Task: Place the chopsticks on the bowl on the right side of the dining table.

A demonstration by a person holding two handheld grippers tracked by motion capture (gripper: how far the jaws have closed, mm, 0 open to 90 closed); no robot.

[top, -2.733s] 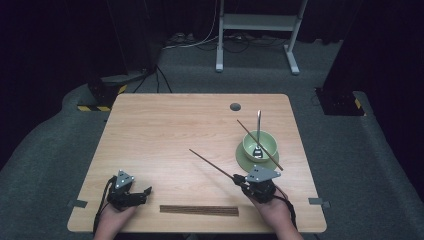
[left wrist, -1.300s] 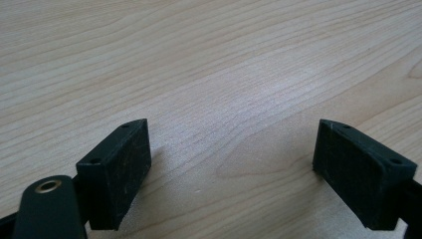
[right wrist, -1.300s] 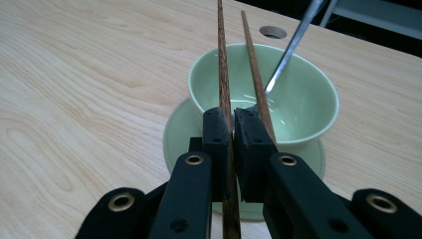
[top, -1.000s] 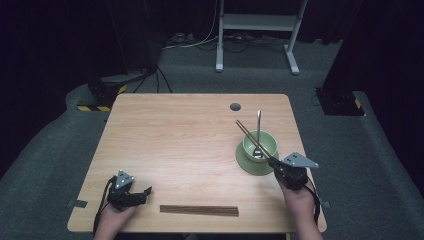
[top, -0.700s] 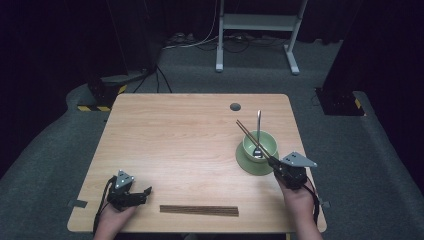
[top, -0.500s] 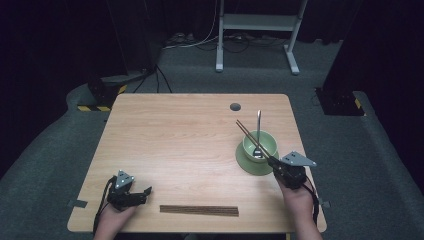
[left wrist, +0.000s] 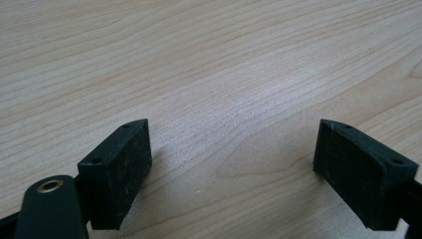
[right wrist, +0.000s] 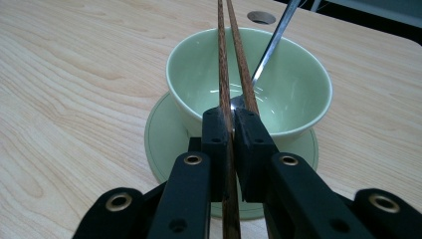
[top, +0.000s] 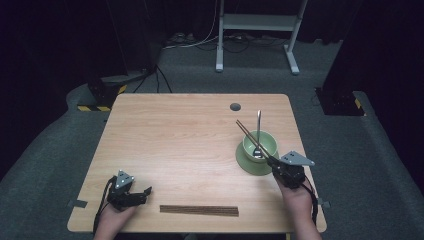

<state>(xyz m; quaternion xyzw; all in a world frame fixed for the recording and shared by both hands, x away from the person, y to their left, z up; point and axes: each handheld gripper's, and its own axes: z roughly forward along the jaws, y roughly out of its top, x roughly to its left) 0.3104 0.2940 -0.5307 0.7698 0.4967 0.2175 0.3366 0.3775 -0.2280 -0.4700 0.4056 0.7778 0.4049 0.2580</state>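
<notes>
Chopsticks point(right wrist: 230, 74) sit clamped between the right gripper point(top: 276, 165)'s closed fingers, slanting over the green bowl point(top: 260, 145) at the counter point(top: 190, 130)'s right, unchanged from a second ago. Left gripper point(top: 142, 192) rests near-left, fingers point(left wrist: 119, 174) wide apart and empty, also unmoved.

The high view looks down and forward over the whole table point(top: 200, 125). The 2 gripper views sit low and close to its wood; the right gripper view shares the bowl point(right wrist: 249, 79) with the high view.

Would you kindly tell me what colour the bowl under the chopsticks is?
The bowl is pale green, like its saucer; the right gripper view shows it best.
</notes>
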